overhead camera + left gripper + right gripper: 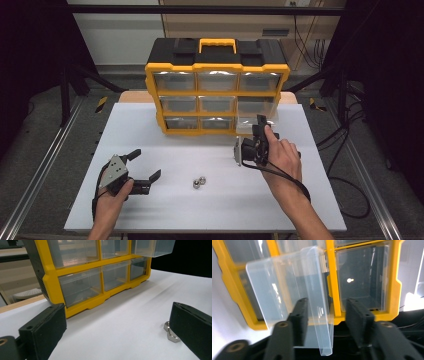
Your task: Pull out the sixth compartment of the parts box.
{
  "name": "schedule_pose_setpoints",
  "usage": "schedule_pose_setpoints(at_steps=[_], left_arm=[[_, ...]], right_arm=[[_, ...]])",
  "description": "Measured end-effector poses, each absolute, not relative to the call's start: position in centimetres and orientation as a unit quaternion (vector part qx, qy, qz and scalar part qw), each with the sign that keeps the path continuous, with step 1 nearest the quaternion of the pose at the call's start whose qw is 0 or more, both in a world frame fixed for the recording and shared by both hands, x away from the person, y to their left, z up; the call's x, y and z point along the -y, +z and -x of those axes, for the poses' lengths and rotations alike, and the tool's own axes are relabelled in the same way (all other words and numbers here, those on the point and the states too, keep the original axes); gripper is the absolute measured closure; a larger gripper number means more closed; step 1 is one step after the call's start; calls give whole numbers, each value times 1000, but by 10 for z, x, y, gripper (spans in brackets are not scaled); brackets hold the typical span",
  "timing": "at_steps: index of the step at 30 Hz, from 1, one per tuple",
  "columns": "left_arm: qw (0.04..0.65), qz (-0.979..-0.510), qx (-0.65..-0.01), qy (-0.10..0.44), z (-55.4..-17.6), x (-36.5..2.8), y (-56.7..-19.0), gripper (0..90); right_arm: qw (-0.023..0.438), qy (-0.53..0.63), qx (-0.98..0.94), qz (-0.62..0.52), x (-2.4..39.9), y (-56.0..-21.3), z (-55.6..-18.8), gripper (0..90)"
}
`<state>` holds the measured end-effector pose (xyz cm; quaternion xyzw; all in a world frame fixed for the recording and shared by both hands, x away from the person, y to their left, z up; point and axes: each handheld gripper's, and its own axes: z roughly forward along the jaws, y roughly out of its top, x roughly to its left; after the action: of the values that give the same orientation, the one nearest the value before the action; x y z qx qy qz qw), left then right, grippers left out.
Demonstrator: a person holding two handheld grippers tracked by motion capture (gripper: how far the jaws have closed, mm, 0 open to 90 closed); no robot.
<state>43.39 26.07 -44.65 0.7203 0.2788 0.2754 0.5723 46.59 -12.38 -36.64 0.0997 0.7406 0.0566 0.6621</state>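
While the left gripper (pixel 142 167) rests on the white worktop (pixel 165 150) with fingers wide and empty, two metal nuts (pixel 199 183) lie just beside it. Farther back, the right gripper (pixel 325 320) has fingers parted around the front wall of a clear drawer (pixel 287 287), not pressing it. That drawer juts from the yellow organizer (pixel 217 92).

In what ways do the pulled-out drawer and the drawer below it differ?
The pulled-out drawer sticks forward from the yellow organizer; the drawer below it sits flush in its slot. The pulled-out drawer's front wall stands between the open jaws of the right gripper; the lower drawer has no gripper at it. Both are clear plastic, and neither shows any contents.
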Motion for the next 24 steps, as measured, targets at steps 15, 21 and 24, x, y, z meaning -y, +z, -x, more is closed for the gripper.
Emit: schedule_pose_setpoints(at_steps=[15,21,24], left_arm=[[575,-718,-279,275,-434,-261,-446,11],[573,-719,-280,275,-434,-262,-446,11],[573,-719,-281,274,-434,-262,-446,11]], right_arm=[[522,257,-774,-250,134,-360,-448,141],[515,264,-775,-253,138,-363,-443,130],[502,275,-778,-258,137,-363,-438,136]])
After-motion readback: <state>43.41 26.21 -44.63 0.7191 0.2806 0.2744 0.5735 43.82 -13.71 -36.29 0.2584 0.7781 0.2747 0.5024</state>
